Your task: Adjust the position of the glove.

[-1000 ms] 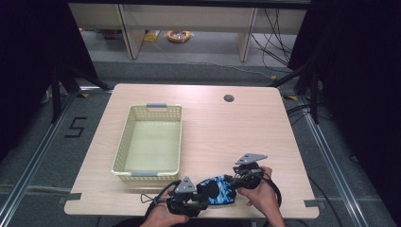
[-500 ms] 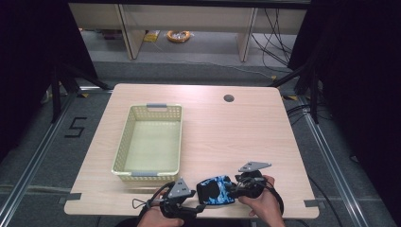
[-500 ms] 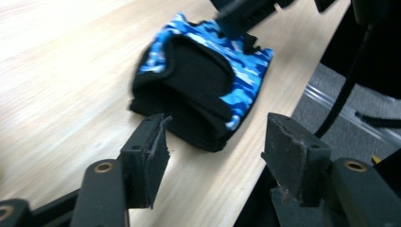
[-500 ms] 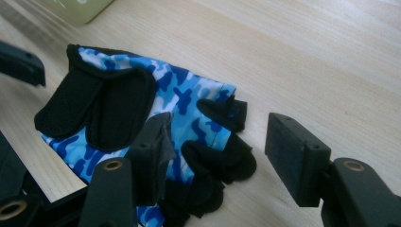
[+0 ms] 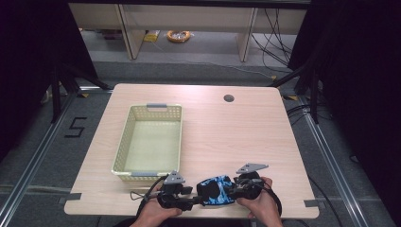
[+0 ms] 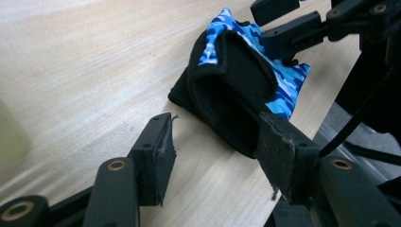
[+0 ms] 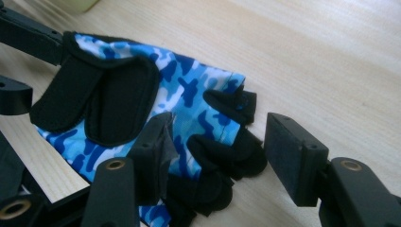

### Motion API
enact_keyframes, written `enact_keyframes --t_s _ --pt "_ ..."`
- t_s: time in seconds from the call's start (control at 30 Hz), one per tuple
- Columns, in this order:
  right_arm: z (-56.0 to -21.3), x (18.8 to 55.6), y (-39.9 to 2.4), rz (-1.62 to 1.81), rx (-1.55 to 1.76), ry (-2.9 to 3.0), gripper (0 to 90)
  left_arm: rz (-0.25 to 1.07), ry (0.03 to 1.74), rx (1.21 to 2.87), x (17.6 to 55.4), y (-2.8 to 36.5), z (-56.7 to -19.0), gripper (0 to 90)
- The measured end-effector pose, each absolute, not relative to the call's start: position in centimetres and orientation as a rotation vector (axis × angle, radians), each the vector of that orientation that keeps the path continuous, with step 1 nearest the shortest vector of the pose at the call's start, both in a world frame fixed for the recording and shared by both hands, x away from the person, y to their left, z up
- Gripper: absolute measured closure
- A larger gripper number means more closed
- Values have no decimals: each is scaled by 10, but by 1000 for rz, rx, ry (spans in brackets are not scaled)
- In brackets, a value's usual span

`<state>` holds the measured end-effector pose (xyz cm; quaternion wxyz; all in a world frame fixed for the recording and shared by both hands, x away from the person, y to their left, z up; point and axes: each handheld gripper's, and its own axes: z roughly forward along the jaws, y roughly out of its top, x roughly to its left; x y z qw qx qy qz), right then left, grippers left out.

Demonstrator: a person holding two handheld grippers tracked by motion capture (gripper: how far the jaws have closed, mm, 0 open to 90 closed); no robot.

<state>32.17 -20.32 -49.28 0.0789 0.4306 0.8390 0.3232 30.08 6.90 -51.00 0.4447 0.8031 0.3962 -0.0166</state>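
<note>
A dark room surrounds a pale wooden tabletop (image 5: 227, 132) standing on a grey floor, with a shelf unit and loose cables behind it. In the high view, a yellow lattice basket (image 5: 149, 142) sits on the left half of the tabletop, and a small round hole (image 5: 229, 98) marks the far right part. At the near edge lies a blue camouflage glove (image 5: 216, 190) with black trim, between the two hands. The left claw (image 5: 195, 202) comes in from the glove's left side and the right claw (image 5: 230, 190) from its right; both are close against it.

In the left gripper view, the left claw (image 6: 220, 153) is spread apart, its jaws parted on the wood. The right-hand jaw rests against the black cuff end of the glove (image 6: 236, 90), while the other jaw stands clear of the fabric, just beside it. The glove lies near the tabletop's edge, and the right claw (image 6: 283, 35) reaches onto its far end from above.

In the right gripper view, the right claw (image 7: 222, 151) is also released, jaws wide. The glove (image 7: 156, 109) lies flat with its short black finger stubs between the jaws; one jaw overlaps the blue fabric, the other stands on bare wood just beside the stubs. A black strap flap covers the cuff end.
</note>
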Motion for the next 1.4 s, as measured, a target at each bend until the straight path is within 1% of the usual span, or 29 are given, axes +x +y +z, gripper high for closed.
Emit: enact_keyframes --t_s 0.1,0.13,0.2,0.33,0.4,0.5,0.63,0.77,1.0,1.17,1.4 --pt "-496 323 -203 912 1297 2532 437 -45 1009 2003 303 69 -511 466" --pt "-498 323 -202 925 1324 2528 440 -69 998 1998 304 69 -512 470" --pt "-499 324 -201 952 1317 2512 446 -75 1012 1986 304 67 -513 473" --pt "-498 320 -196 879 1218 2559 537 -81 1006 2005 305 65 -516 483" --pt "-499 320 -196 914 1192 2570 610 -72 1014 2010 304 62 -515 495" --pt "-501 323 -200 941 1145 2581 679 -89 990 2008 304 58 -516 505" --pt "-500 323 -203 948 1154 2596 732 -113 995 2001 304 52 -516 511" --pt "-499 322 -203 950 1177 2607 753 -137 1017 1963 306 50 -519 568" --pt "-501 323 -206 981 1162 2606 770 -152 1006 1954 307 46 -523 729" --pt "-501 322 -206 1013 1221 2607 774 -149 1006 1937 308 46 -522 787" --pt "-500 323 -207 1058 1209 2588 787 -166 978 1949 311 51 -519 817"
